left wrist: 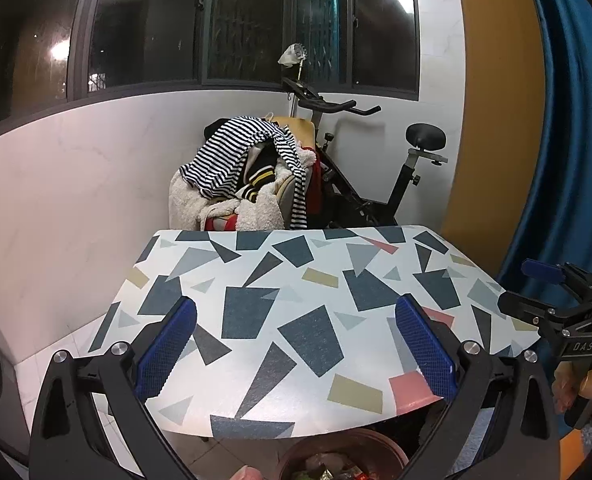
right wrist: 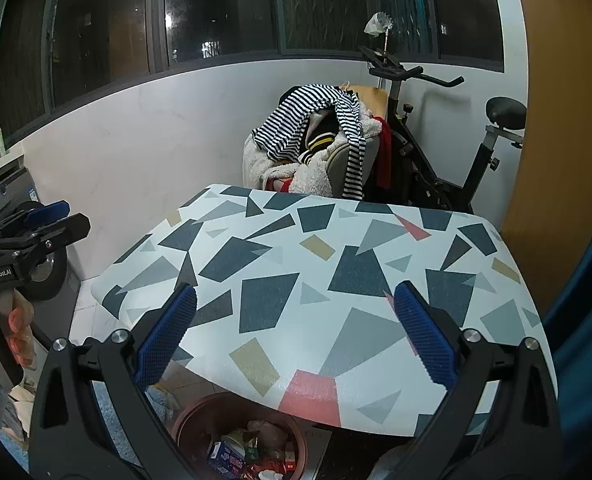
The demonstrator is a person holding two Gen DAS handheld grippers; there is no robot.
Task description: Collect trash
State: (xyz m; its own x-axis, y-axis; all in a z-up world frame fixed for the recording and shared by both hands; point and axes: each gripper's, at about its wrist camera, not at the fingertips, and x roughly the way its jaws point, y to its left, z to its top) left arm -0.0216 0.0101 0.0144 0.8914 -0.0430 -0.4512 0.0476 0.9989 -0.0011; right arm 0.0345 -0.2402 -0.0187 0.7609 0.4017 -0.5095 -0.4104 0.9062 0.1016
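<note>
A brown round bin (right wrist: 199, 420) stands on the floor under the table's near edge, filled with wrappers and other trash (right wrist: 251, 452). The left wrist view shows the same bin (left wrist: 344, 446) at the bottom. My left gripper (left wrist: 296, 340) hangs open above the near part of the patterned table (left wrist: 287, 280), nothing between its blue pads. My right gripper (right wrist: 296, 340) is open too, empty, over the table (right wrist: 316, 260). Each gripper also shows at the edge of the other's view, held in a hand: the right gripper (left wrist: 552, 304), the left gripper (right wrist: 35, 228).
Behind the table a chair piled with clothes (left wrist: 251, 176) and an exercise bike (left wrist: 376, 168) stand against the white wall. A blue curtain (left wrist: 568, 120) hangs on the right. An appliance (right wrist: 43, 264) sits left of the table. White tiled floor (left wrist: 55, 360) lies to the left.
</note>
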